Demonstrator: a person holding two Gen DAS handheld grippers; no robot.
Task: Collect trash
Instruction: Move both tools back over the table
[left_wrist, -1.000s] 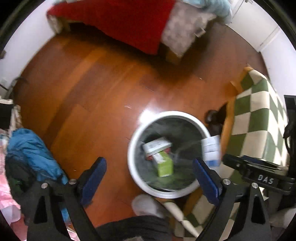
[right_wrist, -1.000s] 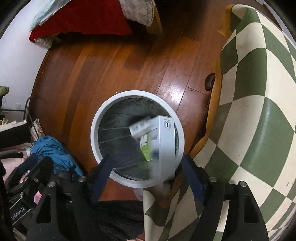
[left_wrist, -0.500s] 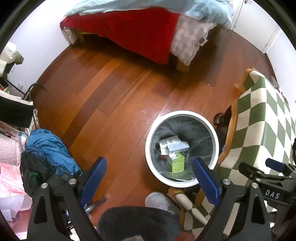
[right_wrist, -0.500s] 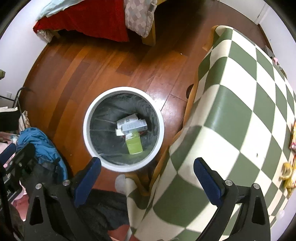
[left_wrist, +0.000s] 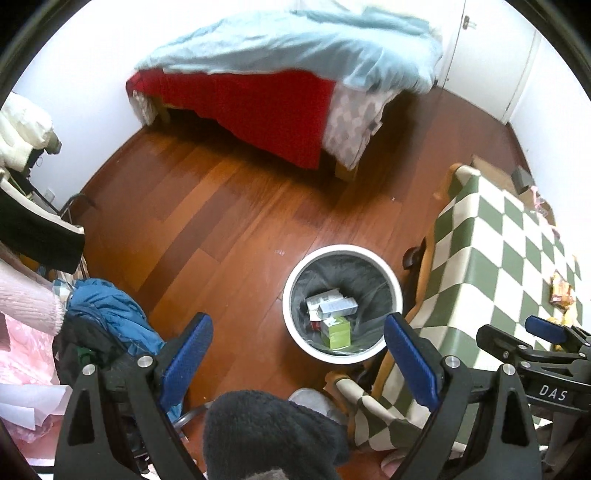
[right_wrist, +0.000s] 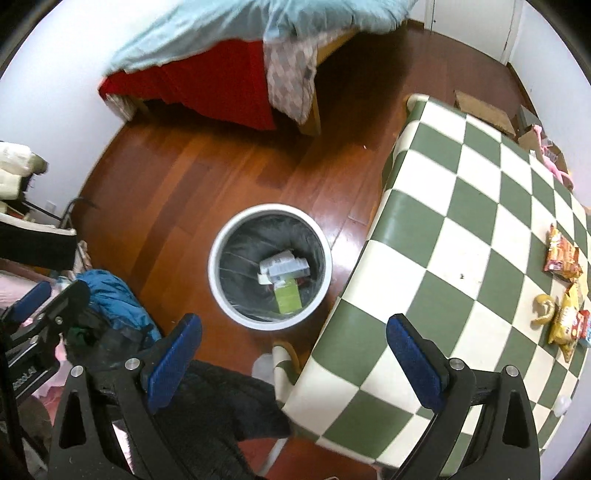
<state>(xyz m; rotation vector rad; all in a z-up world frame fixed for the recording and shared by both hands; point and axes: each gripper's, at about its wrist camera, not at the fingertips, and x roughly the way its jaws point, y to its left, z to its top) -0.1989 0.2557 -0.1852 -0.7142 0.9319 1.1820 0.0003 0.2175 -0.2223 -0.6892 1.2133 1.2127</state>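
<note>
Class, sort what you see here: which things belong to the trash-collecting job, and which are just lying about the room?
Job:
- white bin
- boxes in the bin
- snack wrappers
- banana peel
- left gripper and right gripper, both open

Lying about:
- bed
- blue clothes
- checkered tablecloth

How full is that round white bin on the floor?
Mostly empty: the round white bin holds only a few small boxes at the bottom of its dark liner.

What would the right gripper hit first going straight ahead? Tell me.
Probably the white trash bin: the open right gripper points down at its near rim, beside the checkered table. Depth is uncertain.
</note>
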